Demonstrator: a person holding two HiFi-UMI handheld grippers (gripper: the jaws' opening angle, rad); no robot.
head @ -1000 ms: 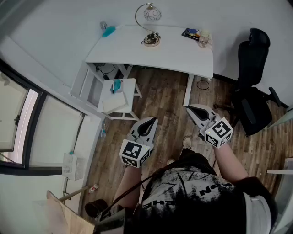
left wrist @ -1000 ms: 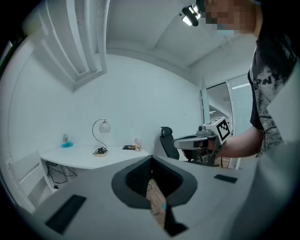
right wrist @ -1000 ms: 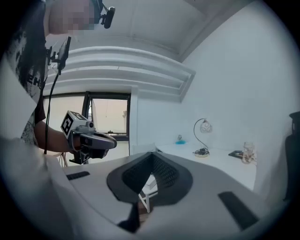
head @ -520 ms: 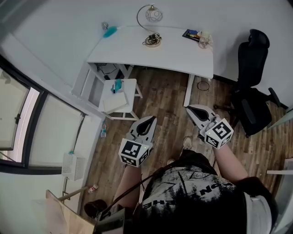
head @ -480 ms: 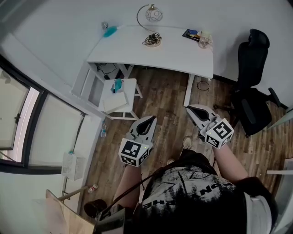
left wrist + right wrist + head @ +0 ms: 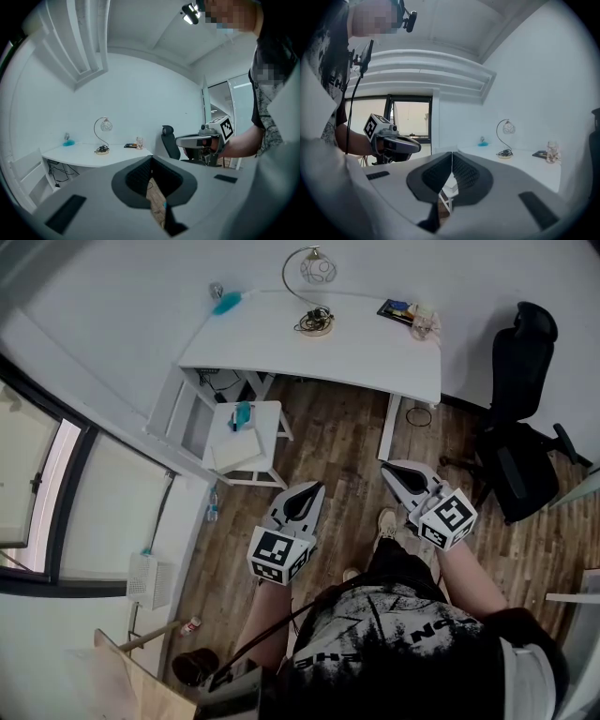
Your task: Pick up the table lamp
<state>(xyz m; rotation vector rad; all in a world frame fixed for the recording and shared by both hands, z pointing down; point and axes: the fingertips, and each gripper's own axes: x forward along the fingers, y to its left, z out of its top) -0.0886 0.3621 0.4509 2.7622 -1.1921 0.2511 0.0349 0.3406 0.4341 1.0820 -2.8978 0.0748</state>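
Observation:
The table lamp (image 6: 312, 296) has a curved metal arm, a glass globe shade and a round base with coiled cord; it stands at the back of the white desk (image 6: 366, 348). It also shows far off in the left gripper view as the lamp (image 6: 103, 136) and in the right gripper view as the lamp (image 6: 505, 139). My left gripper (image 6: 314, 487) and right gripper (image 6: 386, 466) hang over the wooden floor well short of the desk, both shut and empty, pointing toward it.
A small white stool (image 6: 246, 442) with a teal item stands in front of the desk's left part. A black office chair (image 6: 518, 418) is at the right. A cup (image 6: 422, 322) and a dark book (image 6: 394, 307) lie on the desk's right end; a teal object (image 6: 224, 304) at its left.
The view has shifted slightly; desk and lamp sit a little further right and the grippers a touch lower in the picture. Both grippers stay shut and empty.

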